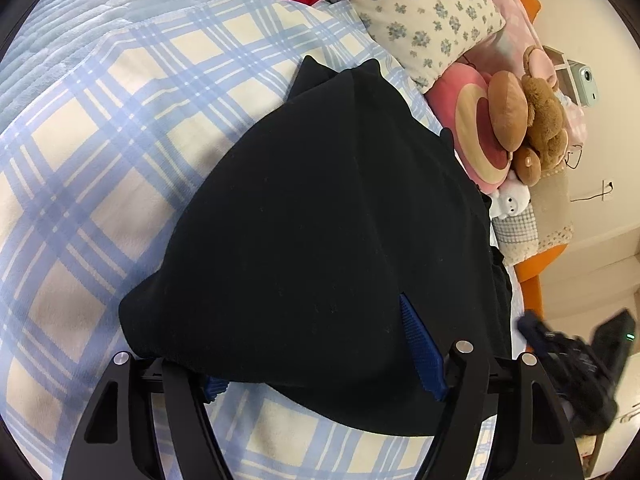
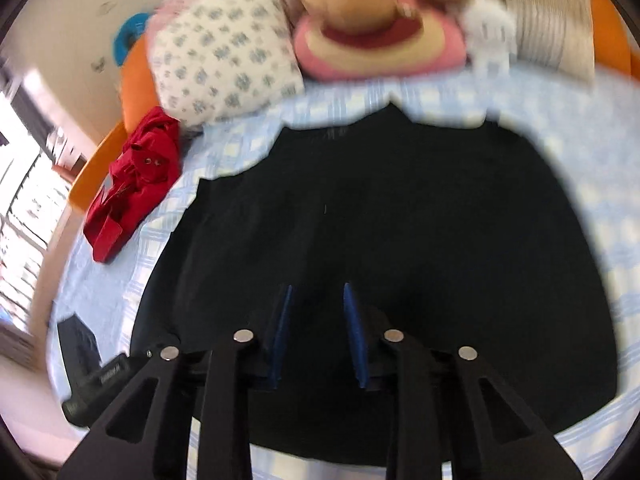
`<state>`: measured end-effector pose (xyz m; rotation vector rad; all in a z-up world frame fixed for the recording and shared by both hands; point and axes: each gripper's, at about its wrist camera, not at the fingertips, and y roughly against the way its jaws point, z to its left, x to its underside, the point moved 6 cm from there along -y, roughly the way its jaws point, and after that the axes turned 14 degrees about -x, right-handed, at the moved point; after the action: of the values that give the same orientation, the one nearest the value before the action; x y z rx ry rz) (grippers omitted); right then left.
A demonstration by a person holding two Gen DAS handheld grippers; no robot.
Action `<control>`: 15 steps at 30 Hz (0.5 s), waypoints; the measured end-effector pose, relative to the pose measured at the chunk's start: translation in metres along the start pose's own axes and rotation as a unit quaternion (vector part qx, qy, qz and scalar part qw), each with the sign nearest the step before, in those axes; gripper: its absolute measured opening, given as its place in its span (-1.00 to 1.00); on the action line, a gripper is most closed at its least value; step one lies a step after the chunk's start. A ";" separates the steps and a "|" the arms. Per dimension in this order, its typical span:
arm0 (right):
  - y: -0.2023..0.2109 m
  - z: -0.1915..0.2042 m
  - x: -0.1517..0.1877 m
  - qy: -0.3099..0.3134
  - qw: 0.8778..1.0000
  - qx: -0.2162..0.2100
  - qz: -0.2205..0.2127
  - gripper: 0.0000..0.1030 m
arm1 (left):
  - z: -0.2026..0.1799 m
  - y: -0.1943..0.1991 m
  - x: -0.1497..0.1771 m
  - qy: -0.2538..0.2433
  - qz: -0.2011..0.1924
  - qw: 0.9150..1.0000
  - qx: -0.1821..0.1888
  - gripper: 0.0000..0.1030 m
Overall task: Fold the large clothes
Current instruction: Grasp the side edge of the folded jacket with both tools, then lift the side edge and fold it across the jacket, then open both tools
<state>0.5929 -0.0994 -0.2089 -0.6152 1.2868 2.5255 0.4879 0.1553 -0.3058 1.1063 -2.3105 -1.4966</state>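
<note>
Left wrist view: black garment (image 1: 320, 248) lay on the plaid bed (image 1: 80, 184), draped over my wide-spread left gripper (image 1: 320, 360). Right gripper (image 2: 316, 320) hovered half-open above it, gripping nothing. Risk I judged: cloth snagging the left fingers, dragging the fold askew.

left claw (image 1: 320, 344) spread wide, right claw (image 2: 316, 320) parted narrowly

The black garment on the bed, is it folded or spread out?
Folded, at least partly: the black garment lies on the plaid blanket as a compact doubled shape with no sleeves spread out. How many folds, cannot tell.
</note>
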 end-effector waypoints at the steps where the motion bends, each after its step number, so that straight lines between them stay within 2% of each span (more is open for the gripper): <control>1: -0.004 -0.004 0.007 -0.004 1.000 0.007 -0.001 -0.49 | 0.000 0.000 0.000 -0.001 0.000 1.000 0.000 0.46; 4: -0.019 -0.016 0.035 -0.010 1.000 0.023 -0.004 -0.56 | -0.001 -0.001 -0.001 -0.010 -0.005 1.000 -0.004 0.48; 6: -0.019 -0.015 0.040 0.019 0.999 0.040 -0.012 -0.56 | -0.004 -0.003 -0.001 -0.016 -0.011 1.000 -0.013 0.50; 8: -0.009 -0.006 0.039 0.029 0.998 0.054 -0.011 -0.55 | -0.005 -0.003 -0.001 -0.015 -0.011 1.000 -0.018 0.50; 12: 0.016 0.028 0.047 0.094 0.993 0.058 -0.034 -0.53 | -0.003 -0.004 -0.002 -0.017 -0.008 1.000 -0.016 0.50; 15: 0.022 0.036 0.057 0.108 0.992 0.055 -0.032 -0.53 | -0.004 -0.004 -0.003 -0.019 -0.007 1.000 -0.019 0.50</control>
<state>0.5248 -0.0815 -0.2014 -0.9115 1.4410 2.3691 0.4938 0.1535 -0.3066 1.0951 -2.2934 -1.5738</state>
